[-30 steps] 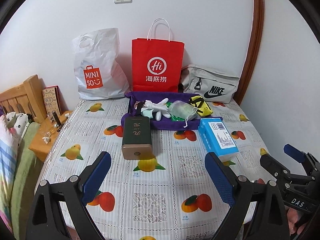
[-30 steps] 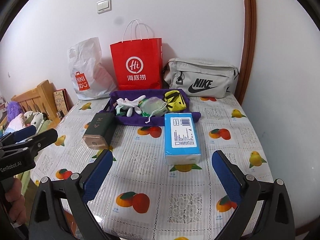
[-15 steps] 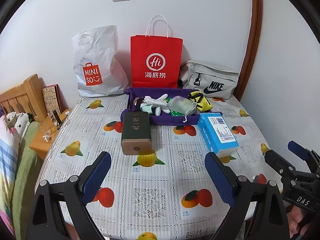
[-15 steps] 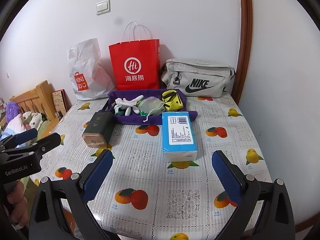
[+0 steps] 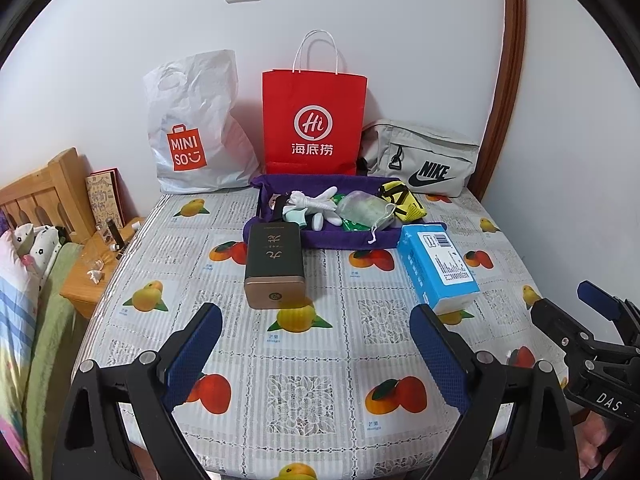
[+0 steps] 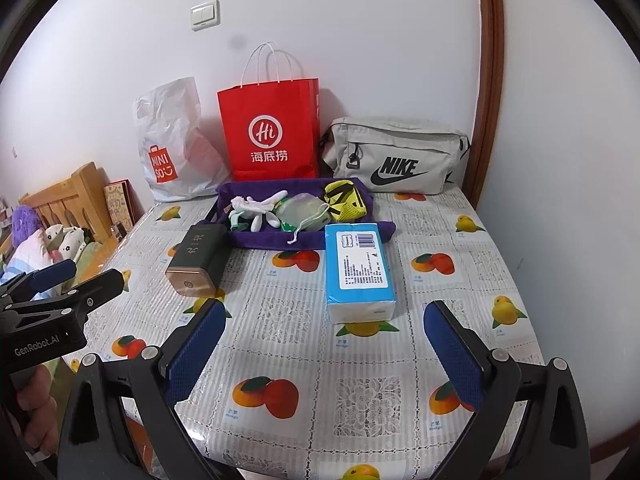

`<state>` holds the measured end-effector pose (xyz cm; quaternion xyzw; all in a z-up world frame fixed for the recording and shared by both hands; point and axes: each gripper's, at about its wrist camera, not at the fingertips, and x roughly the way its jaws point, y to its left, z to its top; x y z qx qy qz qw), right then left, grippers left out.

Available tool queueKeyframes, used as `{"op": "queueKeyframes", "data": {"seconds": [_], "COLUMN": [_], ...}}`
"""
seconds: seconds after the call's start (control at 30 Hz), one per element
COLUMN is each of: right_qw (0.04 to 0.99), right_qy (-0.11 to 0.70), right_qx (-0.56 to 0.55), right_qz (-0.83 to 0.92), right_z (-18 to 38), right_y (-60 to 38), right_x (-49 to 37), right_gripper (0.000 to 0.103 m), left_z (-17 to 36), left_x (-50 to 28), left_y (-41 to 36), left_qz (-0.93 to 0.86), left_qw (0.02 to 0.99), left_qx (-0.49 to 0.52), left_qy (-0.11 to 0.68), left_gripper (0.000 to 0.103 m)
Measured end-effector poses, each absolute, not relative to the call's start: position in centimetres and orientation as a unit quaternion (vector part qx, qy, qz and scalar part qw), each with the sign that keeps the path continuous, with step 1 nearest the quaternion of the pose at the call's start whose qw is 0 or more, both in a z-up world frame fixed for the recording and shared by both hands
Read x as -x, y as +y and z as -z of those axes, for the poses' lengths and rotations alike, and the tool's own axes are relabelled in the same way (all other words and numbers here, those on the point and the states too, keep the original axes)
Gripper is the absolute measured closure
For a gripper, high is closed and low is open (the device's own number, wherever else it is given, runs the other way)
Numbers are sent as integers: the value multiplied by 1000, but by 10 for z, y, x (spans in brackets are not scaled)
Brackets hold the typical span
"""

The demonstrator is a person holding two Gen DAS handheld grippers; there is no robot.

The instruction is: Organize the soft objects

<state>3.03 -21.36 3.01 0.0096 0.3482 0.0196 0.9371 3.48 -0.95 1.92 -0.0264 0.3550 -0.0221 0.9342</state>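
I hold the left gripper (image 5: 316, 350) and right gripper (image 6: 324, 346) over the table's (image 5: 304, 364) near edge, both with jaws spread wide and empty. The purple tray (image 5: 344, 238) sits far across the table, holding the white plush toy (image 5: 316, 204), mesh pouch (image 5: 366, 210) and yellow pouch (image 5: 402, 202). The blue tissue pack (image 6: 358, 272) lies just in front of the tray.

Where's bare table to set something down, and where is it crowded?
Free: the near strip of table between the open grippers and the dark tin and blue tissue pack; the gap between those two; the left edge beside the tin; the right side past the pack. Crowded: the purple tray full of soft items, and the bags along the wall.
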Motion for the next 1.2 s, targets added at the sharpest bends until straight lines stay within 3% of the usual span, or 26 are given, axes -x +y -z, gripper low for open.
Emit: {"op": "queueKeyframes", "data": {"seconds": [1.2], "right_qw": [937], "right_qy": [350], "right_qx": [-7], "right_qz": [-20], "right_z": [-29], "right_y": [-213], "right_x": [-29], "right_gripper": [5], "left_z": [-21], "left_x": [-33], "left_y": [-4], "left_qz": [23], "left_qw": [934], "left_qx": [27], "left_qy": [355], "left_gripper": [8]}}
